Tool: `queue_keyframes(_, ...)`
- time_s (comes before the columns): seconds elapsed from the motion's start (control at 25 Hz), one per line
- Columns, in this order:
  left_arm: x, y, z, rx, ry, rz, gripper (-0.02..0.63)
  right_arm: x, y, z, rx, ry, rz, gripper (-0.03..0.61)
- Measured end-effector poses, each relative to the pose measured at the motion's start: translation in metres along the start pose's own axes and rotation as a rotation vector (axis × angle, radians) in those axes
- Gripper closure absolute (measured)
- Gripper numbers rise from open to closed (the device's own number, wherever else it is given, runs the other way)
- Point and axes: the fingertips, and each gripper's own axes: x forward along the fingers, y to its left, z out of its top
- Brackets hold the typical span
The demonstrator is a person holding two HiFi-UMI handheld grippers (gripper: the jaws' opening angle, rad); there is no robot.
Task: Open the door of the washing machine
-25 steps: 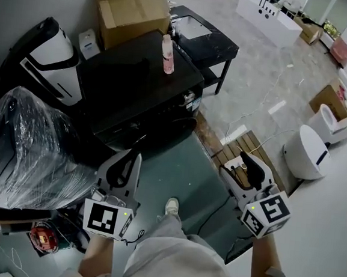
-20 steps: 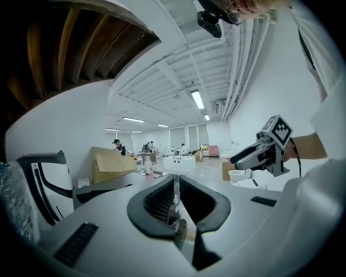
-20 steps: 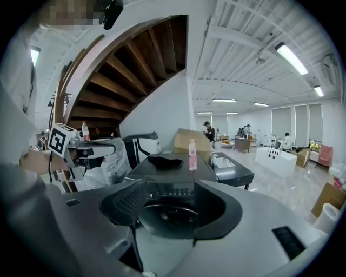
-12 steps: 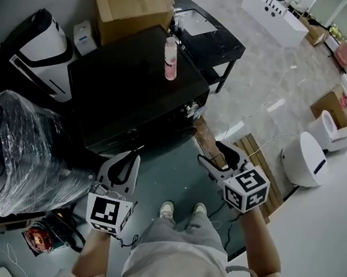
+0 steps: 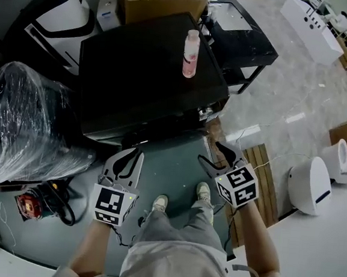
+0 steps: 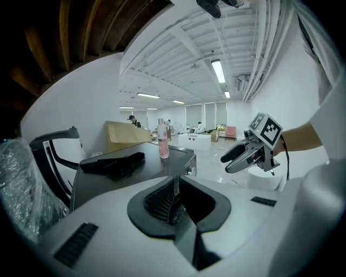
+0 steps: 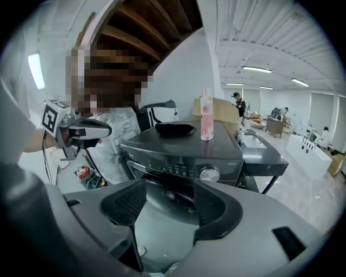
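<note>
A glossy black washing machine [image 5: 143, 72] stands at 12 o'clock, with a pink plastic bottle [image 5: 192, 45] upright on top. The left tongs [image 5: 132, 157] are clenched and empty. The right tongs [image 5: 211, 155] are released, facing its round door [image 7: 165, 201].

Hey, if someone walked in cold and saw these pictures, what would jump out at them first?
A big black washing machine fills the middle of the head view, with a lone pink bottle standing upright on its top. Just left of it sits a bulky bundle wrapped in shiny clear plastic. Nearer the person, the left claw is shut and the right claw open, both empty and short of the machine's front.
</note>
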Motion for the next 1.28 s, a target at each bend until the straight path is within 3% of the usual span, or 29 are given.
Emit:
queue_keyframes(0.28,0.033,-0.005,-0.015,0.0,0.074,0.097,0.568,0.047,-0.031,-0.03,-0.038,0.078,0.117,0.282)
queue_keyframes(0.68,0.079,-0.013,-0.048,-0.109,0.159,0.19,0.568,0.114,-0.063,-0.065,-0.119,0.168,0.232,0.282)
queue_keyframes(0.92,0.095,-0.016,-0.092,-0.204,0.244,0.222,0.568,0.156,-0.076,-0.095,-0.212,0.253,0.284,0.282)
queue_keyframes(1.08,0.106,-0.015,-0.119,-0.258,0.258,0.263,0.568,0.185,-0.081,-0.113,-0.283,0.299,0.33,0.282)
queue_keyframes(1.28,0.115,-0.008,-0.142,-0.266,0.271,0.285,0.568,0.217,-0.086,-0.132,-0.276,0.335,0.365,0.29)
